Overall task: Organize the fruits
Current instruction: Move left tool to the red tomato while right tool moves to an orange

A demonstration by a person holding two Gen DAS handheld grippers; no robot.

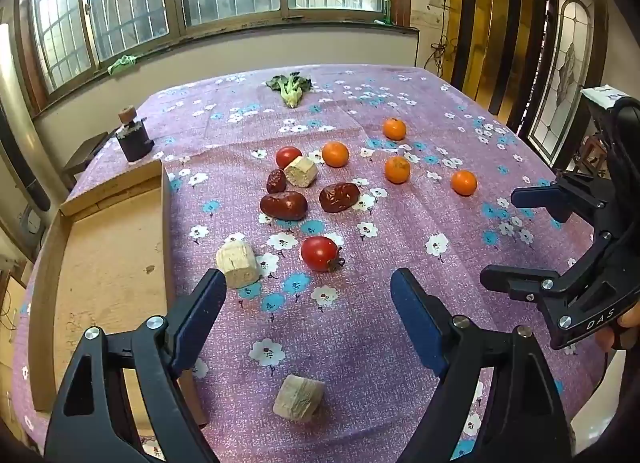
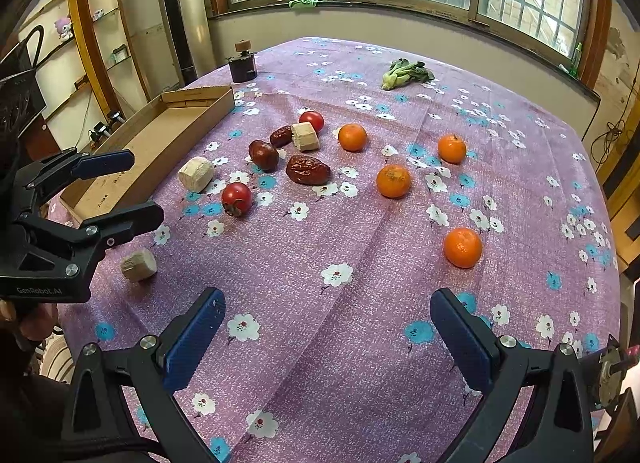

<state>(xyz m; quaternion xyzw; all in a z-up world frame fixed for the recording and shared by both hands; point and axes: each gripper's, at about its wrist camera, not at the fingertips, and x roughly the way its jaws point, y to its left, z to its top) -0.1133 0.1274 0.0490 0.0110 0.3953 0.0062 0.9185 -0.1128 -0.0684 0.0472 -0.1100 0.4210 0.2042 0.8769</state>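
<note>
Several oranges [image 2: 463,247] [image 1: 464,182] lie on the right of a purple flowered tablecloth [image 2: 360,323]. Two tomatoes [image 1: 319,253] [image 2: 237,199], three red dates [image 1: 283,205] [image 2: 307,170] and three pale cut stalk pieces [image 1: 237,264] [image 2: 196,173] lie in the middle and near left. A shallow cardboard tray [image 1: 108,255] [image 2: 160,135] sits at the left. My left gripper [image 1: 308,287] hangs open above the near cloth, just short of a tomato and a stalk piece, with nothing between its fingers. My right gripper [image 2: 328,303] is open over bare cloth, an orange beyond its right finger.
A leafy green vegetable [image 1: 290,89] [image 2: 404,74] lies at the far side. A small dark device with a wooden knob [image 1: 134,135] [image 2: 243,61] stands at the far left corner. Windows and a sill run behind the table; dark chairs stand at the right edge.
</note>
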